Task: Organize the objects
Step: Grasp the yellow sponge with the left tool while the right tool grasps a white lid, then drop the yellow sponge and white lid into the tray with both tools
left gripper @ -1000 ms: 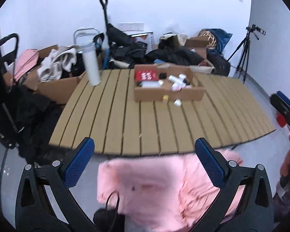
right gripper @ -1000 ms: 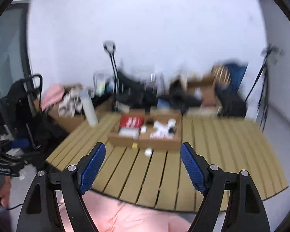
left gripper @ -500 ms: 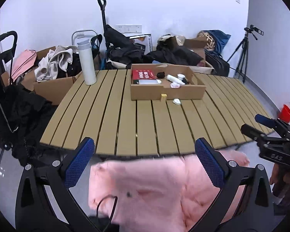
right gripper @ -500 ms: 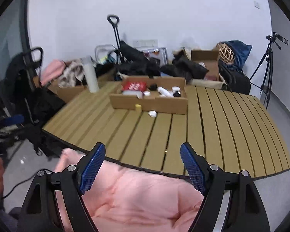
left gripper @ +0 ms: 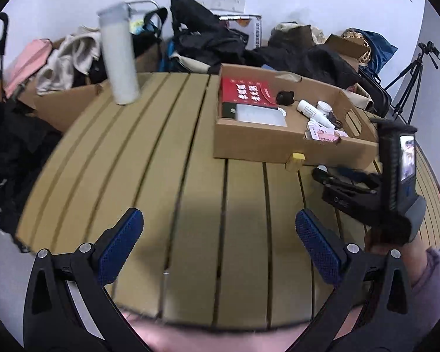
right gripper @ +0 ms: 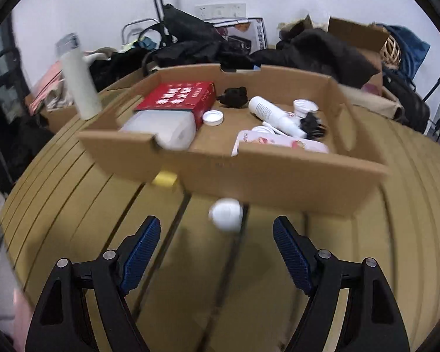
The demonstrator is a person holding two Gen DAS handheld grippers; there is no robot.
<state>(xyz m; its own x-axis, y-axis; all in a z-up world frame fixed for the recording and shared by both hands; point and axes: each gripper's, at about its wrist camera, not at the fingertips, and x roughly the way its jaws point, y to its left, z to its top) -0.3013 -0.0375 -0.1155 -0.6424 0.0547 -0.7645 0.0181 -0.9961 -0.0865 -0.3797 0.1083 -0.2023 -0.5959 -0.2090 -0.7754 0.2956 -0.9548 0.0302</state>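
A shallow cardboard box (right gripper: 278, 173) stands on the slatted wooden table (right gripper: 73, 193). It holds a red book (right gripper: 176, 95), a white bottle (right gripper: 274, 114), a white cap (right gripper: 212, 117) and other small items. In front of the box lie a small white round object (right gripper: 226, 214) and a yellow block (right gripper: 164, 178). My right gripper (right gripper: 217, 250) is open, just short of the white object. My left gripper (left gripper: 220, 242) is open and empty over the table's near part. The box (left gripper: 267, 143), the yellow block (left gripper: 295, 160) and the right gripper's body (left gripper: 366, 187) show in the left wrist view.
A tall white flask (left gripper: 118, 55) stands at the table's far left. Bags, clothes and cardboard boxes (left gripper: 208, 44) pile up behind the table. A tripod (left gripper: 410, 79) stands at the far right. Pink cloth (left gripper: 190, 337) lies below the table's near edge.
Both grippers have moved forward over the table toward the box. The right one now hangs just before the white object. Both stay open.
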